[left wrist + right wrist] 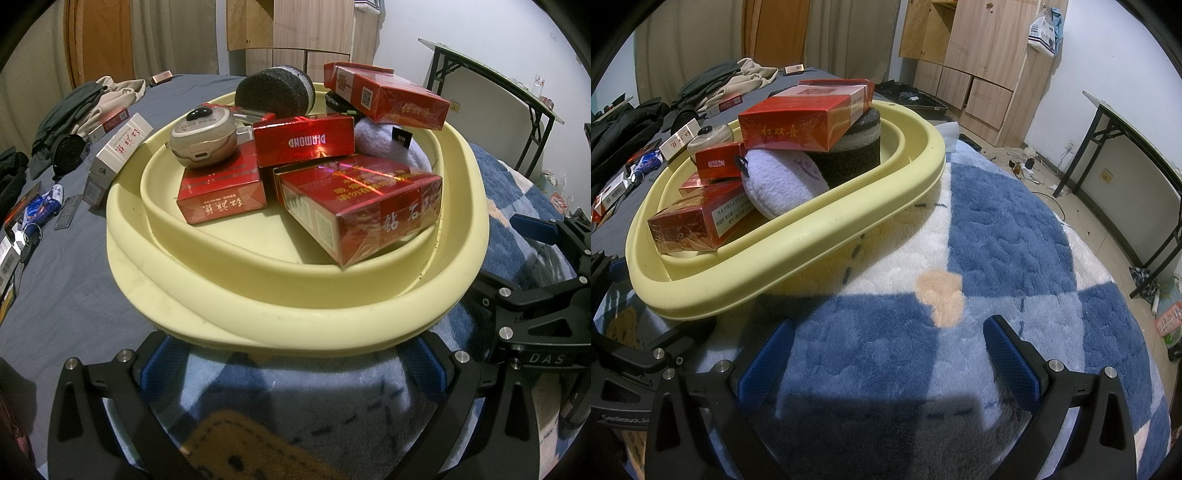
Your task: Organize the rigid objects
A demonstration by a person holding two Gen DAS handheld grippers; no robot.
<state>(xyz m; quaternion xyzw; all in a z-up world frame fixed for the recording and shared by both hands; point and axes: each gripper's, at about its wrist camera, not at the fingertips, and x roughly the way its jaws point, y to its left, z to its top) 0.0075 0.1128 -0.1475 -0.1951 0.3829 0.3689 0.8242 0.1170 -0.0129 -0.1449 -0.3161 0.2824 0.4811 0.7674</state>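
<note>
A pale yellow basin (295, 310) sits on the bed, also in the right wrist view (798, 236). It holds several red cigarette boxes (354, 206), a beige earbud case (203, 136), a black sponge (275, 90) and a lilac plush (380, 136). One red box (809, 122) lies on top of the sponge (849, 158) and plush (779, 181). My left gripper (291, 363) is open and empty, just below the basin's near rim. My right gripper (886, 354) is open and empty over the blue checked blanket (997, 236), right of the basin.
A white cigarette box (116, 151), a black round object (68, 151), clothes (92, 99) and small packets (22, 229) lie on the grey sheet to the left. A folding table (1137, 158) and wooden cabinets (979, 66) stand to the right. My right gripper shows at the left view's edge (535, 295).
</note>
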